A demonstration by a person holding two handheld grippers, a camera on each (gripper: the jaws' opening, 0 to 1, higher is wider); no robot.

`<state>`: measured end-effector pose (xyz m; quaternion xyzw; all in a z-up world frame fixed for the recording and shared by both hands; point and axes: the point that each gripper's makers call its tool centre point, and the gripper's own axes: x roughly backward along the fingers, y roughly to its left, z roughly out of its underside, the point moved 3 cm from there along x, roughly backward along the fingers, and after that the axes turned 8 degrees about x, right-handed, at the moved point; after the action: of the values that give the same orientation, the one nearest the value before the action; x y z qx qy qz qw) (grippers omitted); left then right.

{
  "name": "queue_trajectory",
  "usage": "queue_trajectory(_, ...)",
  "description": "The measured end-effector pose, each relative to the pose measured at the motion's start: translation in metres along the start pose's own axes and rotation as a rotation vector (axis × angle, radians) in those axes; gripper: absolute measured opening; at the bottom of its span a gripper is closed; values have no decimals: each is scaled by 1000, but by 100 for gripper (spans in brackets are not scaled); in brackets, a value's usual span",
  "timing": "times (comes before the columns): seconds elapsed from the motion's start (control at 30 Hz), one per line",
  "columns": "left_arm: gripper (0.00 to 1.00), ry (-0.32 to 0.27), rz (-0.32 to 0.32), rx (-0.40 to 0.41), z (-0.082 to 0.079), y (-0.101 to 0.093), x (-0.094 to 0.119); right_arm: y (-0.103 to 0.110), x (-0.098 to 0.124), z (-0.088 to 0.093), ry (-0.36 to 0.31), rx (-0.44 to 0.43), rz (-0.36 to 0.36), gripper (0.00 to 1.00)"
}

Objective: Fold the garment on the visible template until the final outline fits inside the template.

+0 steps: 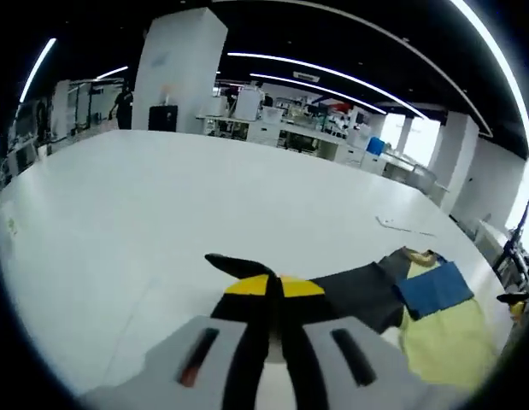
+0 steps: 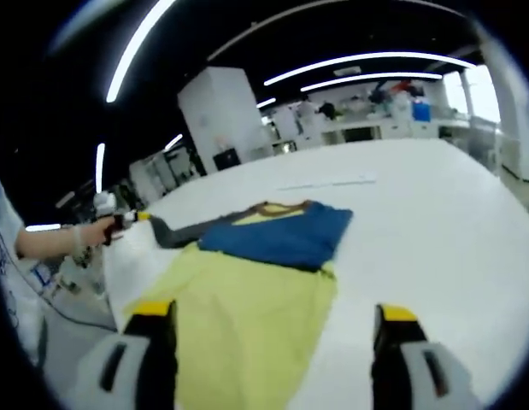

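The left hand-held gripper (image 1: 273, 286) has its yellow-tipped jaws pressed together on a dark sleeve (image 1: 354, 290), and in the right gripper view it shows far left, held by a hand (image 2: 86, 232), while the right hand-held gripper (image 2: 277, 325) has jaws spread wide apart.

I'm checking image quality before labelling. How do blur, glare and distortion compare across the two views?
Left gripper view: fairly sharp; the garment and the shut left gripper read clearly; ceiling lights bow into arcs, windows at right blow out. Right gripper view: softer, smeared towards the edges; the open right gripper is blurred, the table looks washed out, light strips curve strongly.
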<state>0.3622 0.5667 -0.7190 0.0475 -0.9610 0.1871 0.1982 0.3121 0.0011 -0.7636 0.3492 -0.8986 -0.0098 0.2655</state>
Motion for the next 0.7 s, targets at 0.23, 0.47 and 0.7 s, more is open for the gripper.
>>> queue_trajectory(0.23,0,12,154,-33,-9,-70,-17,0,3,9,16,-7,0,96)
queue_trajectory(0.47,0,50,276,-54,-1,-140,-35,-2,6,12,7,-28,10,94)
queue_trajectory(0.7,0,92,366,-63,13,-193,-50,-1,8,14,-2,-49,8,94)
